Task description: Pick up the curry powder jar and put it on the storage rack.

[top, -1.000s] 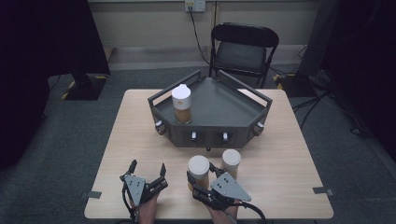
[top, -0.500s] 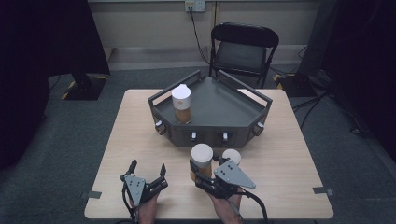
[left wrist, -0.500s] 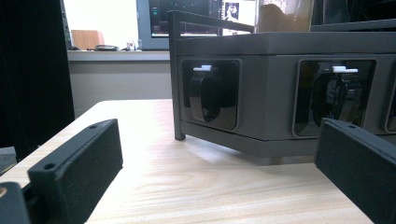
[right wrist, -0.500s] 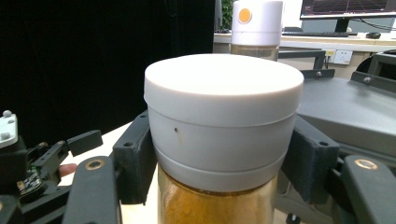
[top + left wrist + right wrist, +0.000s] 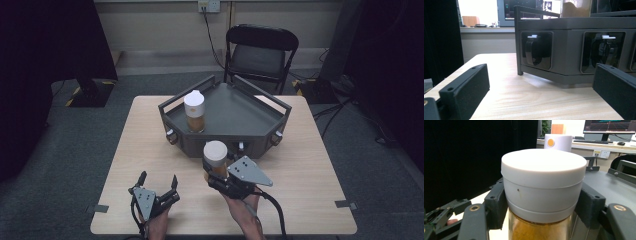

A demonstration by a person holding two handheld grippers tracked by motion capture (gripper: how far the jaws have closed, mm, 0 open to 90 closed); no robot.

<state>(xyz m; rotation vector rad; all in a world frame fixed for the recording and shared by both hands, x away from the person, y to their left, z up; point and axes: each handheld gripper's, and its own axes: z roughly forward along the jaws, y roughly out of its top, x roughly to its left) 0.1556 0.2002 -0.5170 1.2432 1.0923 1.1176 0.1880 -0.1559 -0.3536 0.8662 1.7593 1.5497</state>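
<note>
- Wooden table (image 5: 150, 150), grey tray (image 5: 240, 107) at its middle.
- Right gripper (image 5: 220, 176) clamps jar (image 5: 215, 155); keep it upright over the tray wall.
- Left gripper (image 5: 159, 186) rests wide, empty.

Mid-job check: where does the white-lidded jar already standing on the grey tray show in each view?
High view: the jar on the tray stands upright in the tray's left part, above picture centre.
Left gripper view: at the top edge, right of centre, its brown contents rise above the tray's front wall.
Right gripper view: top centre, its white lid with an orange dot shows behind the held jar.
Shared landmark: the grey tray.
</note>
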